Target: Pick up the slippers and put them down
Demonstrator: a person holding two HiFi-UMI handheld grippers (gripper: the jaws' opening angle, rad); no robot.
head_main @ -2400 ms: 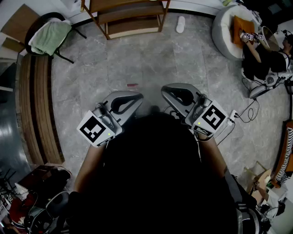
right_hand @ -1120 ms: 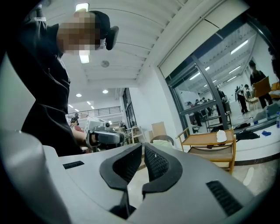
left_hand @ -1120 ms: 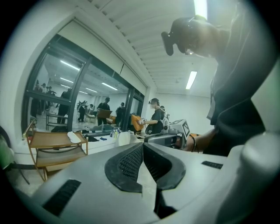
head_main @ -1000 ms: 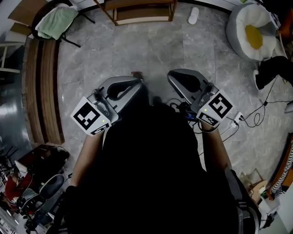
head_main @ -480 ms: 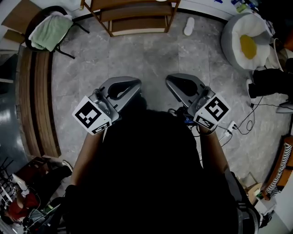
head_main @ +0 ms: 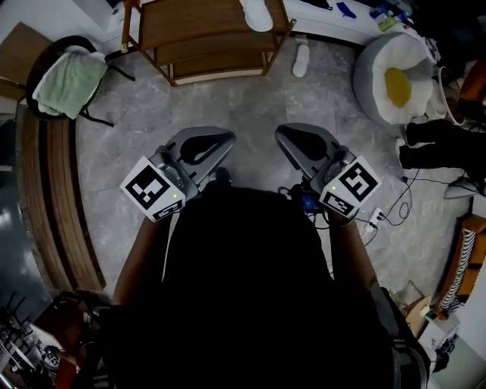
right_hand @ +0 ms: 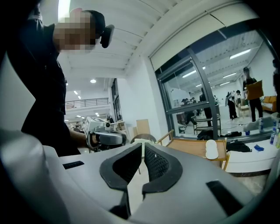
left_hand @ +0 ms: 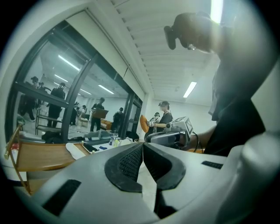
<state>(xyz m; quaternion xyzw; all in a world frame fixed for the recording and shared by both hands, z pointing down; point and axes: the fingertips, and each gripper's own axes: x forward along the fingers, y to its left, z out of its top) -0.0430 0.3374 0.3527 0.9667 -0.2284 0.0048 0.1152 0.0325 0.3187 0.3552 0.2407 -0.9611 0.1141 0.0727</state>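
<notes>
1. Head view, looking steeply down: a grey tiled floor (head_main: 250, 106) fills the frame. A person in black stands at the centre and lower half.
2. A wooden shelf (head_main: 205, 30) stands at 12 o'clock. A long wooden bench (head_main: 53, 190) runs along 9 o'clock.
3. A grey beanbag (head_main: 372, 83) with a yellow cushion sits at 2 o'clock, and a chair (head_main: 72, 80) draped in green cloth at 10 o'clock.
4. The left gripper (head_main: 226, 138) and right gripper (head_main: 281, 134) are held out side by side just ahead of the person, pointing toward 12 o'clock. Each gripper view shows its jaws pressed together with nothing between them.
5. One white slipper (head_main: 257, 14) lies on the shelf top at 12 o'clock. A second slipper (head_main: 301, 48) lies on the floor just right of the shelf, near 1 o'clock. Both are well apart from the grippers.
6. Cables (head_main: 380, 213) trail across the floor at 4 o'clock.
7. Risks, as a judgement:
   - Arriving with the jaws together would push a slipper along instead of gripping it, so they must open first.
   - The shelf slipper sits near the top edge, and a nudge could knock it off.
   - A soft slipper pinched by a thin rim may sag or slip out.
   - The cables could catch a foot.
</notes>
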